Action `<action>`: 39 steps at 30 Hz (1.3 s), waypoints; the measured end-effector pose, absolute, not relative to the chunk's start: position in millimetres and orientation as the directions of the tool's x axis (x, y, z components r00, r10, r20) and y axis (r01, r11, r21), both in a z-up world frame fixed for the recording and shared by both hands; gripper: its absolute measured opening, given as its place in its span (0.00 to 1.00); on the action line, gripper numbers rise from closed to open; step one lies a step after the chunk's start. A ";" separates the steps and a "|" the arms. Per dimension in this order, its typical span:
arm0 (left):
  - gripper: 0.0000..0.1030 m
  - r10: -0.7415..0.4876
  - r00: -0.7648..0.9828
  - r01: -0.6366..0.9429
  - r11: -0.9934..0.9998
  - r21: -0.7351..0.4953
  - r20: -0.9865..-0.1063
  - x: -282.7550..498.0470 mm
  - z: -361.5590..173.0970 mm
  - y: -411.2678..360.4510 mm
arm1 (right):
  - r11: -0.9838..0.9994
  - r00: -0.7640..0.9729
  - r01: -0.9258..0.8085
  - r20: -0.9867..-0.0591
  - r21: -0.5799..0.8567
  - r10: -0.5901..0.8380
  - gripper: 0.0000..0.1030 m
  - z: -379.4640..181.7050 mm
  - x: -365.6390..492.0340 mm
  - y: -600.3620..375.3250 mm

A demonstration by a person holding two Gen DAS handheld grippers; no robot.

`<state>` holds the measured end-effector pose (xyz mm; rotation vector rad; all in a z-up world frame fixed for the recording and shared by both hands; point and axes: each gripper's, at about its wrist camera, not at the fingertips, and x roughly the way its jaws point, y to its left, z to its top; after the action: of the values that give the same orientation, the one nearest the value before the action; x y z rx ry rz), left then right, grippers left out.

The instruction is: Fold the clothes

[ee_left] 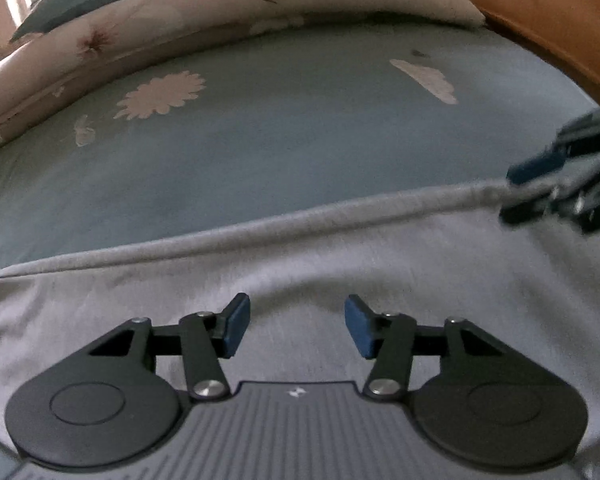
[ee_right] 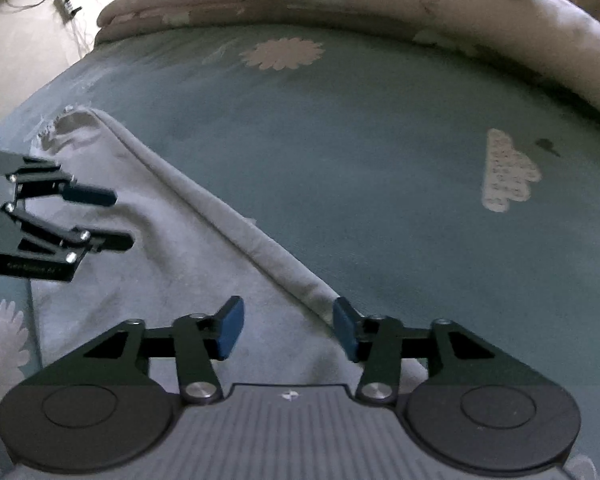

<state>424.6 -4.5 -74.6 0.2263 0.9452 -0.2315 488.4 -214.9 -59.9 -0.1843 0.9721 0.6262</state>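
Two grippers hover over a grey garment spread on a blue sheet. In the left wrist view, the left gripper sits at 6 o'clock above the cloth, jaws apart, gripping nothing. The right gripper shows at 3 o'clock, its jaws spread at the garment's rolled hem. In the right wrist view, its jaws straddle that hem, empty. Farther off, at 12 o'clock, a floral quilt lies along the bed's far side.
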 end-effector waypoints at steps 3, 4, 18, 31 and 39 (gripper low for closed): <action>0.54 -0.070 0.539 0.329 0.935 0.134 -0.839 410.7 -88.0 -11.0 | 0.828 0.407 -0.548 -0.828 0.117 0.386 0.57 -59.6 478.8 -229.5; 0.54 -0.057 0.522 0.329 0.934 0.140 -0.851 408.6 -95.9 -12.1 | 0.836 0.406 -0.538 -0.835 0.109 0.370 0.57 -62.1 476.4 -232.7; 0.55 -0.138 0.558 0.147 0.987 -0.067 -0.818 366.3 -47.5 1.5 | 0.852 0.408 -0.520 -0.860 0.058 0.307 0.62 -42.9 420.0 -236.5; 0.56 -0.479 0.355 0.035 0.865 -0.501 -0.803 297.4 -96.2 4.5 | 0.822 0.308 -0.560 -0.897 0.099 0.318 0.65 -27.8 331.5 -212.2; 0.59 -0.548 0.449 0.069 0.809 -0.584 -0.706 300.1 -123.7 12.5 | 0.831 0.287 -0.543 -0.904 0.120 0.318 0.65 -36.7 295.3 -208.0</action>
<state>300.1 12.5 -123.7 -0.5213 1.0445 -0.4040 295.3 -208.1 -36.7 -0.2276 1.1434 0.5815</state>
